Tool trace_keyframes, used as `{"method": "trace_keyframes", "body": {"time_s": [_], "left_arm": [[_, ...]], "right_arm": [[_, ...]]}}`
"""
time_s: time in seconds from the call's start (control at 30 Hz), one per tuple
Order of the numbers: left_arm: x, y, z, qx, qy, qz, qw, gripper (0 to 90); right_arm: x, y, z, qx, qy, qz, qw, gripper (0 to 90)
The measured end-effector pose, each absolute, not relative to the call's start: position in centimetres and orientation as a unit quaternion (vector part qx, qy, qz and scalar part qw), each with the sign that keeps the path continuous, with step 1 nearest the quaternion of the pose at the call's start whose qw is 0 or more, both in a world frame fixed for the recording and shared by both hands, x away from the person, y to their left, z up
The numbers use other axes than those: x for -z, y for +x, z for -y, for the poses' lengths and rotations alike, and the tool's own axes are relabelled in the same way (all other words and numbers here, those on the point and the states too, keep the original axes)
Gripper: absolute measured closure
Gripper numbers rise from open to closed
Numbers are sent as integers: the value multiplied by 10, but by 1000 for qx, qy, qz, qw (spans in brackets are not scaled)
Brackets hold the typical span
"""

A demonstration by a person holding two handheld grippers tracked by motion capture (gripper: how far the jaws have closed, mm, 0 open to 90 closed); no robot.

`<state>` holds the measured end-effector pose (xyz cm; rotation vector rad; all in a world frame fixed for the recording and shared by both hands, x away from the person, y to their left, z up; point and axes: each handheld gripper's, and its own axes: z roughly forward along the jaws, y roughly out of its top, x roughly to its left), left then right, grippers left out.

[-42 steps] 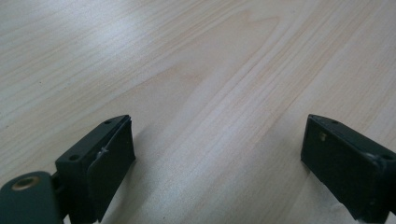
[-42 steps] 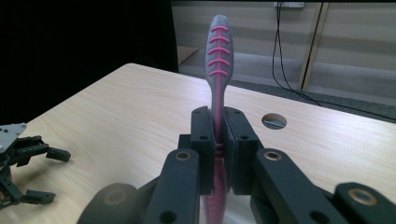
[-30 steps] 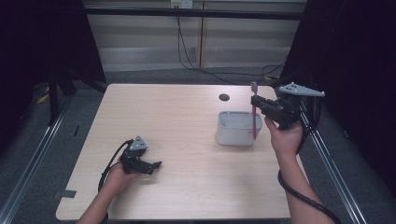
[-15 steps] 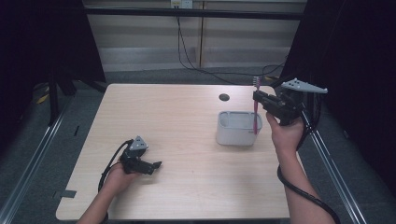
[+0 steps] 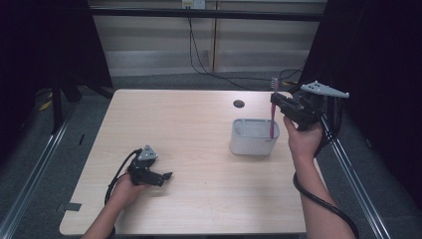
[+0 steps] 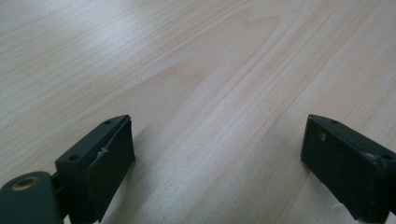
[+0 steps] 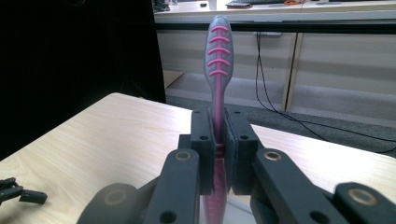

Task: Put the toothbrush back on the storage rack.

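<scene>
I held the right gripper (image 5: 275, 101) raised at the table's (image 5: 199, 139) far right edge, forearm rising from the near edge, jaws pointing left and clamped together on a pink toothbrush (image 5: 272, 112). The toothbrush stood upright, its lower end reaching down into the grey holder (image 5: 254, 137) just left of my hand. In the right gripper view the toothbrush's (image 7: 218, 70) ribbed grip end rose above the jaws; its lower end was hidden behind them, so I could not tell whether it touched the holder's bottom. My left gripper (image 5: 161, 176) rested low on the near left of the table, well apart from the holder, jaws wide apart over bare wood (image 6: 210, 84).
</scene>
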<state>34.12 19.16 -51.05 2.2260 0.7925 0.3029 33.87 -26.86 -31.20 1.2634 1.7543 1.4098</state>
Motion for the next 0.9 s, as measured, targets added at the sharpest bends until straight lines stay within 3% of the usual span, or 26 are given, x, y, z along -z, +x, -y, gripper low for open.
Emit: {"method": "trace_keyframes", "body": {"time_s": [0.9], "left_arm": [[511,341,-191,-118,866,-311,373,91]], "right_arm": [[317,350,273,-514,479,-649,292,835]]}}
